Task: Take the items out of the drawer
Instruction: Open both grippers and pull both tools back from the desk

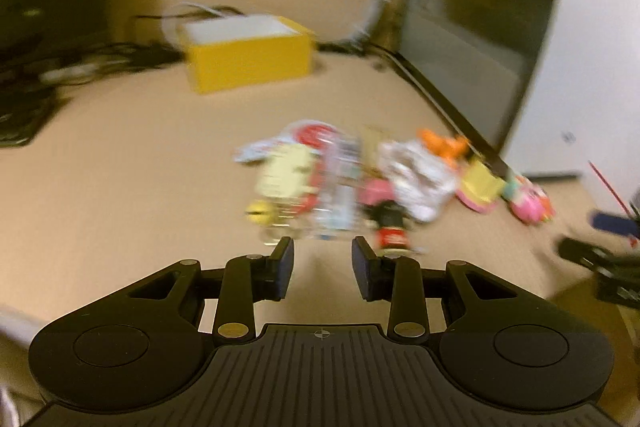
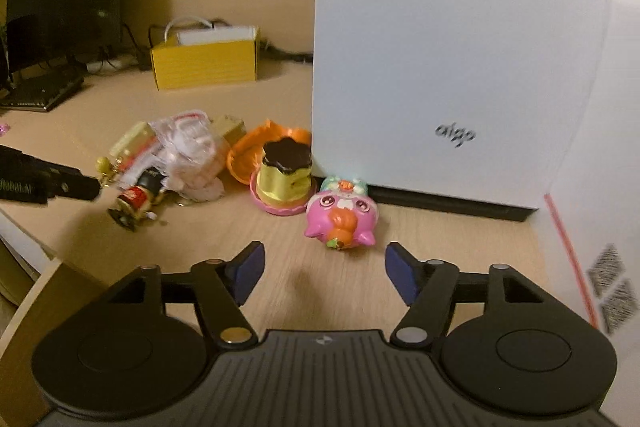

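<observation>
While the left wrist view smears with blur, the left hand-held gripper (image 1: 322,269) hangs over the pale wooden worktop (image 1: 120,167) with its jaws parted and nothing between them. Just past its fingertips lies the heap of small items: a little bottle with a red label (image 1: 394,233), a yellow round toy (image 1: 260,211), crinkled clear wrappers (image 1: 416,179) and a pale yellow packet (image 1: 285,173), all pressed close together. Farther right in that row sit a yellow cup on a pink saucer (image 1: 480,189) and a pink toy (image 1: 530,205), near the foot of a tall computer case (image 1: 472,7).

Over on the right wrist view, things are sharp. The right hand-held gripper (image 2: 325,273) stands wide open, blue pads (image 2: 251,269) apart, gripping nothing, bare worktop (image 2: 280,247) between them. The pink toy (image 2: 342,215) lies just ahead of the fingertips, near the right pad but clear of it. Behind it the yellow cup with a dark top (image 2: 286,173) stands upright on its pink saucer, an orange shell (image 2: 246,147) behind that. The white side of the case (image 2: 440,47) rises right beside them. To the left, the bottle (image 2: 136,201) lies tipped next to the wrappers (image 2: 188,147), and the left gripper's black tip (image 2: 68,185) pokes in beside it. A yellow box (image 2: 204,63) sits well back; a light wooden edge (image 2: 36,303) shows at lower left, perhaps the drawer, hard to say.
</observation>
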A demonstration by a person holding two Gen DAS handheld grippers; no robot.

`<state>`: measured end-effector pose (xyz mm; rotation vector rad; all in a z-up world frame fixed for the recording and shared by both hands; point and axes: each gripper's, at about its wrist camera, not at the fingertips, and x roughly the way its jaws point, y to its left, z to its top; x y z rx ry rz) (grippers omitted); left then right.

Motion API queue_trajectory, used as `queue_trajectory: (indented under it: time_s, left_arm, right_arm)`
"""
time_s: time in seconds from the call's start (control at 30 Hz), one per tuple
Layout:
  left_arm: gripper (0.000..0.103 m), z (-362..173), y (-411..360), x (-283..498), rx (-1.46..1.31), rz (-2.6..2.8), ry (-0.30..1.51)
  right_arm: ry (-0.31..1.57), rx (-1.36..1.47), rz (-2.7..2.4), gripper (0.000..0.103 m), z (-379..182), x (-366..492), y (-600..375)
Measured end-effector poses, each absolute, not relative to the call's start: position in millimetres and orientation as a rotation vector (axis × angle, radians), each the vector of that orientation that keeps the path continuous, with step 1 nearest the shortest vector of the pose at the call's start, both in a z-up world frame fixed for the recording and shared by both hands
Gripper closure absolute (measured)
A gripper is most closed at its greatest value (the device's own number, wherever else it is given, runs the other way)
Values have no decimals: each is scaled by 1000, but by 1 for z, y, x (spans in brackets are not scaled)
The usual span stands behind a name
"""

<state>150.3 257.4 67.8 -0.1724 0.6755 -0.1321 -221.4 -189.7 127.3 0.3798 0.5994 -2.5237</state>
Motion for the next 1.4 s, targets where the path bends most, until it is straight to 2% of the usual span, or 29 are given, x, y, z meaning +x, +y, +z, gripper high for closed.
queue_trajectory:
  time_s: [0.13, 0.3, 0.4, 0.53, 0.6, 0.67, 0.8, 0.93, 1.17, 1.4]
  left_arm:
    - [67, 73, 307, 103, -256, -19, 630]
    - [68, 73, 335, 17, -290, 36, 630]
    - [68, 65, 330, -36, -291, 14, 659]
    - [68, 42, 309, -102, -257, -62, 683]
    - [68, 28, 295, -127, -255, -109, 695]
    - [68, 15, 277, -141, -244, -157, 698]
    - [68, -3, 234, -147, -143, -255, 665]
    - [67, -10, 201, -132, -97, -290, 616]
    - [68, -13, 183, -115, -106, -271, 534]
    - [68, -12, 180, -101, -121, -272, 557]
  right_arm:
    - [561, 374, -2550, 28, 129, -192, -176]
    - [456, 418, -2561, 27, 115, -138, -164]
    - [422, 458, -2546, 27, 92, -95, -167]
    - [471, 438, -2499, 27, 56, -19, -163]
    - [502, 393, -2490, 25, 36, 15, -154]
    - [511, 371, -2516, 17, 18, 35, -143]
    - [527, 415, -2593, 15, -11, 43, -120]
    - [600, 496, -2654, 15, -29, 16, -106]
    - [626, 461, -2750, 15, -27, -18, -90]
    - [577, 490, -2718, 16, -14, -43, -93]
